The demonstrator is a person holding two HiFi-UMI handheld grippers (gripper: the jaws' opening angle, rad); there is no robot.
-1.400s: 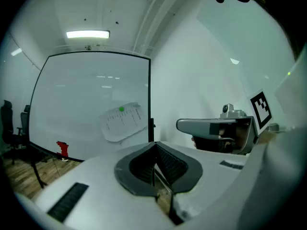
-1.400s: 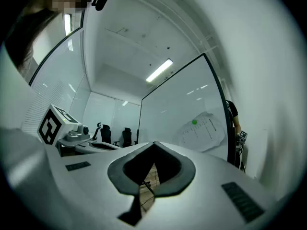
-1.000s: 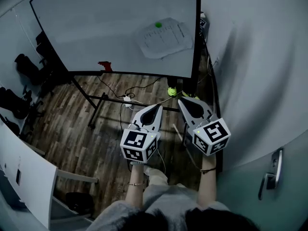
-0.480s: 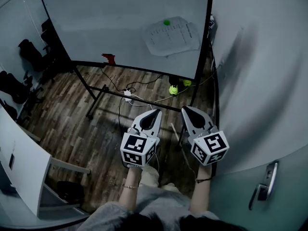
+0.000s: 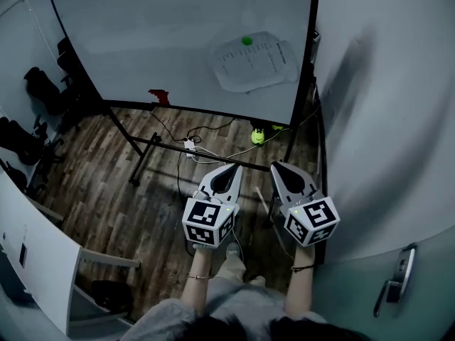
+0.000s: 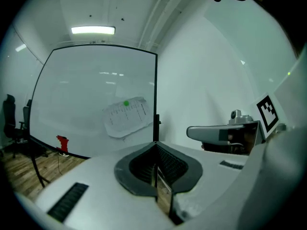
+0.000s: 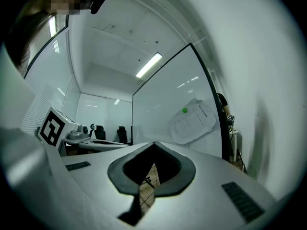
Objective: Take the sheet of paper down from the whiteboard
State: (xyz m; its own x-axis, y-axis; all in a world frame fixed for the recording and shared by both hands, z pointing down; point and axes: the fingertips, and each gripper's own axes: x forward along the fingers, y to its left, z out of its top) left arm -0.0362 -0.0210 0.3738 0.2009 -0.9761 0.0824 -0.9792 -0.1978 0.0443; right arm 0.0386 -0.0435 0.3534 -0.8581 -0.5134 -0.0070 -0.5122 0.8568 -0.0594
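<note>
Left claw (image 5: 234, 168): jaws together, nothing between them. Right claw (image 5: 276, 166): jaws together too, empty. You hold the two side by side with a gap between, both pointing toward the whiteboard (image 5: 142, 41).

Paper (image 5: 254, 61): up on the whiteboard, well ahead of both claws and close to the board's right frame. A green magnet (image 5: 247, 41) pins it at the top middle. The sheet hangs tilted, and its lower edge looks slightly wavy. Neither claw touches it. In the left gripper view it sits above the closed tips and a little to their left. In the right gripper view it sits above the tips and to their right.

Red item (image 5: 158, 96): on the board's bottom edge, ahead and well left of your left claw. You cannot tell what it is.

Ball (image 5: 258, 136), yellow-green: on the wood floor (image 5: 106, 183) by the stand's right leg, between your claws and the board.

Cables (image 5: 188, 145): on the floor ahead of the left claw, just left of its line.

Wall (image 5: 384, 119): close on the right of your right claw. Door handle (image 5: 395, 284): behind that claw, further right.
</note>
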